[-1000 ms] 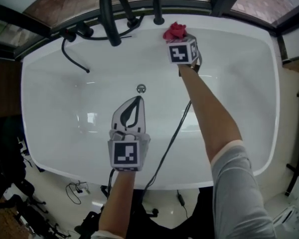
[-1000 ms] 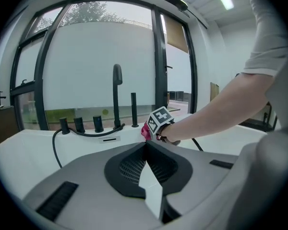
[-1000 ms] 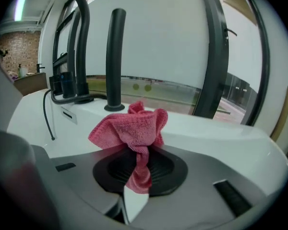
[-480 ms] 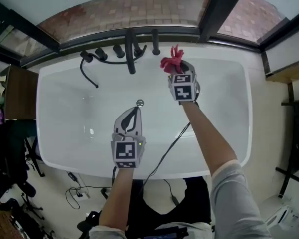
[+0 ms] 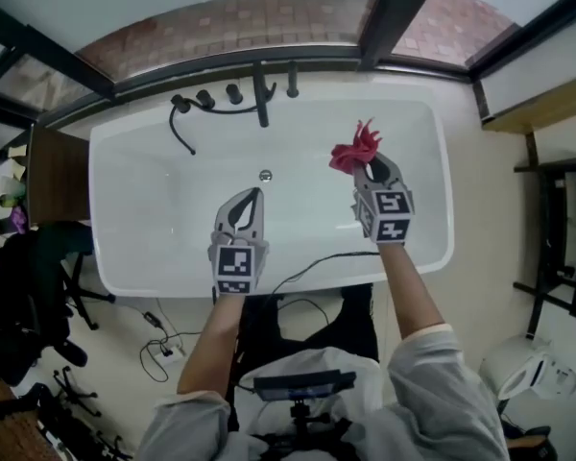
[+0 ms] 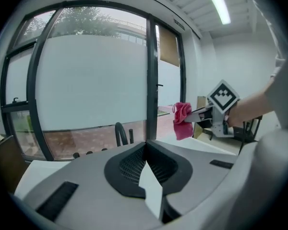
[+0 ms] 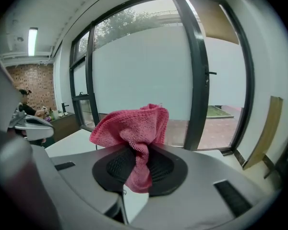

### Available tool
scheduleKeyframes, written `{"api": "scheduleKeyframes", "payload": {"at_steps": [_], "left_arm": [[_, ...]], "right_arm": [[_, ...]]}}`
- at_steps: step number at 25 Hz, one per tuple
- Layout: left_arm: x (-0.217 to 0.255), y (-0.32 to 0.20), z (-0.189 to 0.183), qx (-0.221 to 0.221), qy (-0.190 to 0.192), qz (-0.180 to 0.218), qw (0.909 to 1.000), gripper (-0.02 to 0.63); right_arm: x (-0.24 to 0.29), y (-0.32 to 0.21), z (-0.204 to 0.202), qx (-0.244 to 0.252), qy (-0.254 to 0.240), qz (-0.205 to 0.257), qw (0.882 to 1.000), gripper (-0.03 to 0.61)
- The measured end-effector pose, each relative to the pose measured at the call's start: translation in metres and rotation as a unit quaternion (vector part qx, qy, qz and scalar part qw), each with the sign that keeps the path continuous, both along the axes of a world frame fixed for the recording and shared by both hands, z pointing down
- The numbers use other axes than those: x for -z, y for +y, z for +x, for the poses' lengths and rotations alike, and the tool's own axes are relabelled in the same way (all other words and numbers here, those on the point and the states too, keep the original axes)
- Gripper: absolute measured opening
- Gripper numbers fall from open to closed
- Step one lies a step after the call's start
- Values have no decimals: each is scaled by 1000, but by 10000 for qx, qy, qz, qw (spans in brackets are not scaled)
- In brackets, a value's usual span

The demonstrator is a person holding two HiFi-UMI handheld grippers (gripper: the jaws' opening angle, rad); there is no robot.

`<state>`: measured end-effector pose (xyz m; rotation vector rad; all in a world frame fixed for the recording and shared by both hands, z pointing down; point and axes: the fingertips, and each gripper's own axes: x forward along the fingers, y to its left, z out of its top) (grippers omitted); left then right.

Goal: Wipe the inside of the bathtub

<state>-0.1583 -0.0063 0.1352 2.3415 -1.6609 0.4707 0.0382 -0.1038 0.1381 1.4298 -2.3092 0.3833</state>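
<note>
Bathtub (image 5: 125,209) is seen from above, white. Pink cloth (image 5: 355,149) is clamped in right gripper (image 5: 372,168) over the tub's right half, seemingly held clear of the surface. Left gripper (image 5: 252,197) is held closed and empty over the near-centre. Black faucet (image 5: 261,94) is mounted at the far rim.

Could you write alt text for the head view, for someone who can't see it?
Seen from above, a person stands at a white bathtub, the right gripper shut on a bunched pink cloth held over the tub's right side. The left gripper, shut and empty, hovers over the middle, pointing toward black taps on the far rim.
</note>
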Motion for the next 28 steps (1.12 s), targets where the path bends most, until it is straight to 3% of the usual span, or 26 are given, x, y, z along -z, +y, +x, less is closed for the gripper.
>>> {"api": "scheduleKeyframes", "payload": {"at_steps": [5,12,20,28], "left_arm": [[34,37,19,-550,-280,40,9981,5],[48,75,30,-16,-395,122,9991,5],[71,125,71,245,-518,23,9984,5],[113,154,102,514,-498,268,9971,6]], "right_arm": [[46,76,62,-378,183,130,9990,63],[30,134,112,-119,239,31,9996,63],[41,182,156,229,-7,7,9997,63],[59,213,190,383,-132,-20,9992,63]]}}
